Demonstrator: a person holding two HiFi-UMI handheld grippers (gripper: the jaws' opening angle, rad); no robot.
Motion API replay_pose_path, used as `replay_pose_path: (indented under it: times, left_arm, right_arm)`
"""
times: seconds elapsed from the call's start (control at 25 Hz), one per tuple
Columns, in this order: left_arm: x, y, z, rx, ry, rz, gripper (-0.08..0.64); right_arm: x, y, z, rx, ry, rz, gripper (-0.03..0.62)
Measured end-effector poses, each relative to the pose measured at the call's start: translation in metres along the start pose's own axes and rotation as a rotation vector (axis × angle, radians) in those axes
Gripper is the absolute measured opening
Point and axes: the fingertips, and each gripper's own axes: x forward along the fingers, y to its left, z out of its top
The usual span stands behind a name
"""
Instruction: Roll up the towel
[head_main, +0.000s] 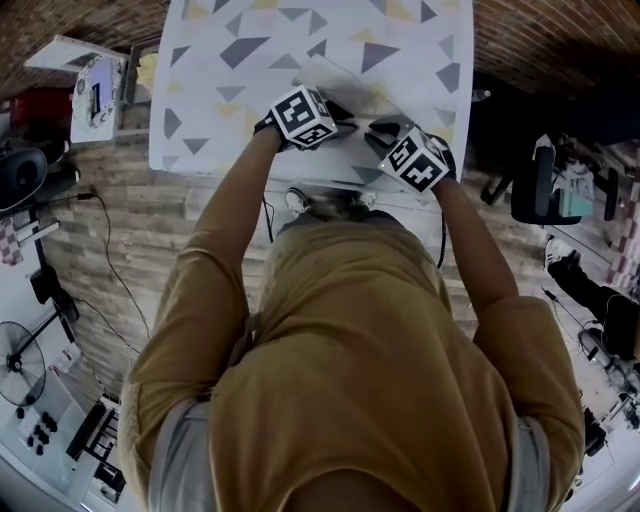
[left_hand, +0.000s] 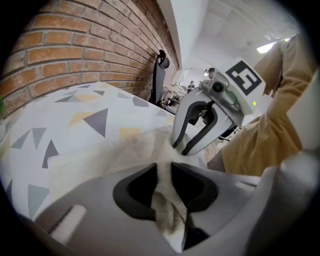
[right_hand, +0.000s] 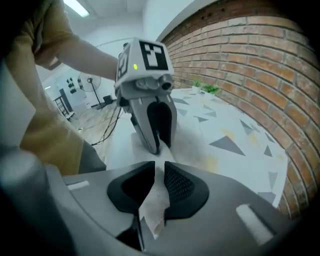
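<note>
Towel (left_hand: 125, 150) lies spread on the counter (head_main: 200, 80), its near edge at your side. Your left tool (left_hand: 163, 172) and right tool (right_hand: 159, 172) are each clamped on that edge, side by side. No turn appears rolled yet; the whole roll remains.

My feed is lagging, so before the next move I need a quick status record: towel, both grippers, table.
towel: white, lying flat on the table, near edge pinched at two spots
left gripper: fingers shut on the towel's near edge
right gripper: fingers shut on the same edge, close beside the left gripper
roll: no rolled part visible
table: white cover with grey and yellow triangles, set beside a brick wall
</note>
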Motion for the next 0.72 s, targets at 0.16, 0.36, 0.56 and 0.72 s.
replay_pose_path:
  times: [0.16,0.36,0.56,0.72]
  left_arm:
    - [-0.004,0.006,0.002,0.032,-0.037,0.11,0.158]
    - [-0.031,0.005,0.007,0.037,-0.134,0.299,0.169]
    - [-0.035,-0.025,0.006,0.147,-0.15,0.381,0.127]
    - [-0.017,-0.025,-0.01,0.167,-0.097,0.409,0.126]
  right_arm:
    - [0.021,-0.006,-0.015,0.049,0.036,-0.029,0.06]
    - [0.021,-0.009,-0.016,0.048,0.044,-0.039,0.06]
    - [0.022,-0.009,-0.017,0.049,0.054,-0.05,0.06]
    - [0.02,-0.01,-0.012,0.04,0.054,-0.063,0.06]
